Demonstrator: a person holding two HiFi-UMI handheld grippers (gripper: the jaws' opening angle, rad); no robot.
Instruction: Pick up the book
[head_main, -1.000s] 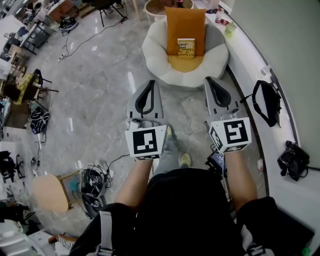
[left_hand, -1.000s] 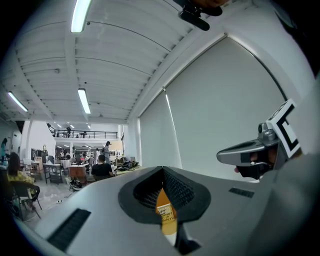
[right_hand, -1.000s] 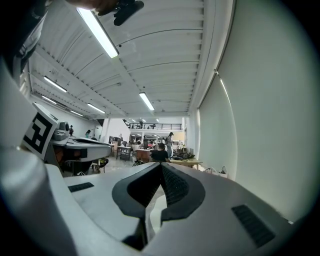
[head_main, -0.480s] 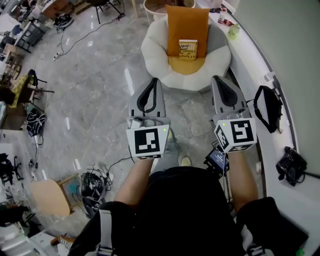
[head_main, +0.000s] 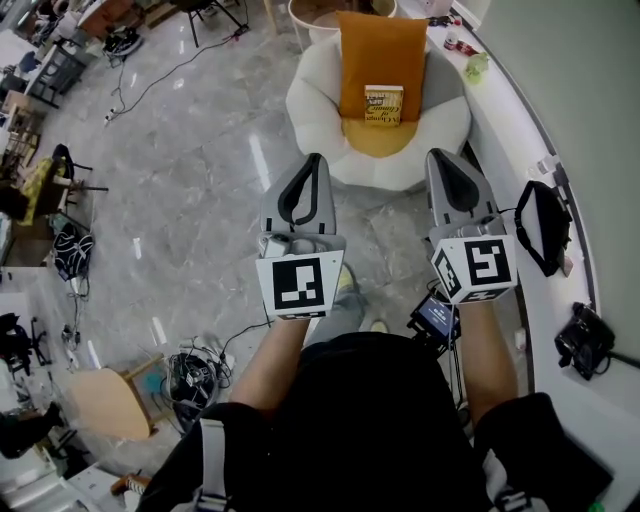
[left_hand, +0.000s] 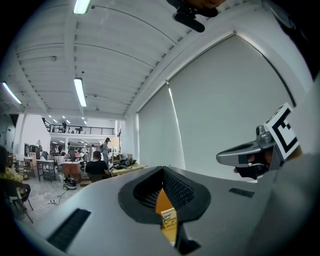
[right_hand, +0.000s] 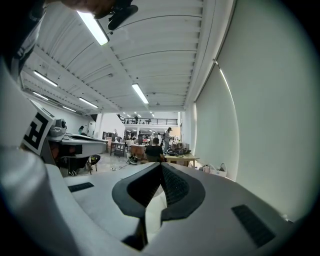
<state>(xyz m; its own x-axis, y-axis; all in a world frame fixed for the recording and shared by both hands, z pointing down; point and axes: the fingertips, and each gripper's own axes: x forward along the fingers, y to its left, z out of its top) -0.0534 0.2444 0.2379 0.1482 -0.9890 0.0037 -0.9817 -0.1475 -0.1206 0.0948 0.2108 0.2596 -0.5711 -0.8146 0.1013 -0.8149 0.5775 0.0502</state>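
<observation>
The book (head_main: 384, 105), small and yellow with dark print, leans upright against an orange cushion (head_main: 381, 50) on a white round armchair (head_main: 320, 95) at the top of the head view. My left gripper (head_main: 312, 160) and right gripper (head_main: 443, 155) are held level side by side, short of the chair's front rim. Both are shut with nothing in them. In the left gripper view the book (left_hand: 169, 220) shows through the gap below the left gripper's (left_hand: 162, 169) meeting tips. The right gripper (right_hand: 161, 164) has the white chair (right_hand: 152, 212) in its gap.
A white ledge (head_main: 520, 150) runs along the right wall, bearing a black bag (head_main: 545, 225) and a black device (head_main: 583, 340). On the marble floor to the left lie cables (head_main: 190, 375) beside a wooden stool (head_main: 100, 400). Desks and chairs crowd the far left.
The person has stepped forward, and both grippers have advanced together toward the armchair. Their jaws have stayed shut.
</observation>
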